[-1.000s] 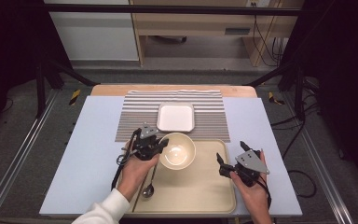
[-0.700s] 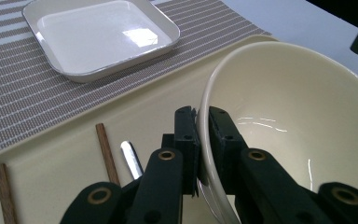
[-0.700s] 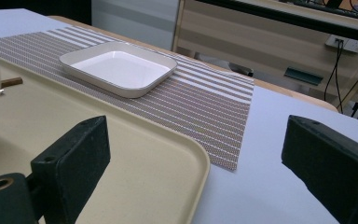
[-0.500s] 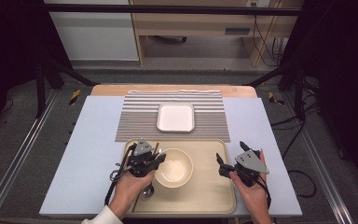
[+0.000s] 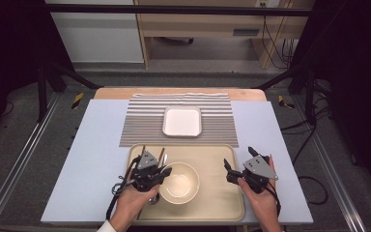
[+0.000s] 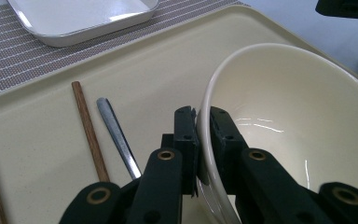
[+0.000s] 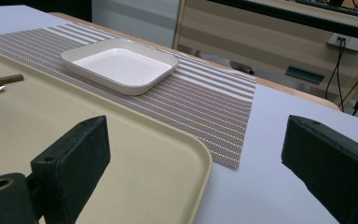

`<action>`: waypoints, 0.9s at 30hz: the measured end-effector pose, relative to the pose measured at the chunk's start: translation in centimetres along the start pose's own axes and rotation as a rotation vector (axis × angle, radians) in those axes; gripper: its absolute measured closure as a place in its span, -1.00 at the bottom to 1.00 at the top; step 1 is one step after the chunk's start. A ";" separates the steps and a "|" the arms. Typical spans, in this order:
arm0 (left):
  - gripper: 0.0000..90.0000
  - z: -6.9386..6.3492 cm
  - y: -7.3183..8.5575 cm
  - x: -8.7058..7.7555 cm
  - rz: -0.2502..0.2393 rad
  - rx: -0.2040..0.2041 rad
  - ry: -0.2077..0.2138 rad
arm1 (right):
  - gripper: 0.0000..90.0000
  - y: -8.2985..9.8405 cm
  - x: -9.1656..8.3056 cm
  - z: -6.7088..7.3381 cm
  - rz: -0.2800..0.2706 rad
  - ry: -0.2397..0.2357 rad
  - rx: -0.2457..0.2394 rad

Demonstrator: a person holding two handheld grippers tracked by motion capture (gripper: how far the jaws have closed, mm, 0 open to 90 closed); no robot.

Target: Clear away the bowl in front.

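**Left claw hanging onto the bowl rim, right claw sitting wide open**

Left claw [image 5: 160,175] is pinching the rim of the cream bowl [image 5: 179,182], one jaw inside the wall and one outside, you can see it clearly in the left gripper view [image 6: 204,135]. Right claw [image 5: 238,157] is hovering over the right end of the tray [image 5: 212,154] with its jaws spread wide and nothing between them.

Counting up: one bowl, one beige tray, one white square dish [image 5: 182,121] sitting on one striped mat [image 5: 145,121], two wooden chopsticks [image 6: 89,133] and one metal handle [image 6: 117,135] lying on the tray beside the bowl, all on the desk [image 5: 92,145].

Versus a second earlier: the bowl and left claw are now sitting closer to the person on the tray, and the right claw is staying put.
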State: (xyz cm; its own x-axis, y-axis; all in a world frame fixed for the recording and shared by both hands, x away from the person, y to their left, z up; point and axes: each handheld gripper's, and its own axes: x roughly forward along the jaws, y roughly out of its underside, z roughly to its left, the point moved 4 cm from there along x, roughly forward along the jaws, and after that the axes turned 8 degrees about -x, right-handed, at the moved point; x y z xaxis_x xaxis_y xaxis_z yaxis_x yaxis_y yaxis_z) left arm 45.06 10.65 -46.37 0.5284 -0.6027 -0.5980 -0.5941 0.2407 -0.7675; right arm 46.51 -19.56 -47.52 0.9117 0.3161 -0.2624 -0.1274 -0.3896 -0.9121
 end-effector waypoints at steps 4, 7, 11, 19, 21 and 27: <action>0.83 0.0 0.1 0.1 0.005 -0.003 -0.002 | -0.82 0.0 0.0 0.0 -0.001 -0.001 -0.002; 0.82 -0.1 0.1 0.1 0.012 -0.001 0.002 | -0.82 0.0 0.0 0.0 -0.001 -0.002 -0.001; 0.82 -0.1 0.2 0.3 0.020 -0.010 0.007 | -0.82 0.0 0.0 0.0 0.000 -0.002 -0.002; 0.82 -0.1 0.3 0.5 0.027 -0.012 0.012 | -0.82 0.0 0.0 0.0 0.001 -0.003 -0.004; 0.82 -0.1 0.3 0.5 0.026 -0.019 0.014 | -0.82 0.0 0.0 0.1 0.002 -0.004 -0.004; 0.82 0.0 0.5 0.7 0.046 -0.031 0.034 | -0.82 0.0 0.0 0.1 0.002 -0.004 -0.005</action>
State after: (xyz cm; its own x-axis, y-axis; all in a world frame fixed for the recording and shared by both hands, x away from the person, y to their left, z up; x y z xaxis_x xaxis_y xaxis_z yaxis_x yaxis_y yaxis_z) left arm 45.12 10.35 -47.14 0.4791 -0.6172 -0.6241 -0.6360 0.2459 -0.7315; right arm 46.52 -19.49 -47.57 0.9099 0.3186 -0.2657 -0.1277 -0.3943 -0.9101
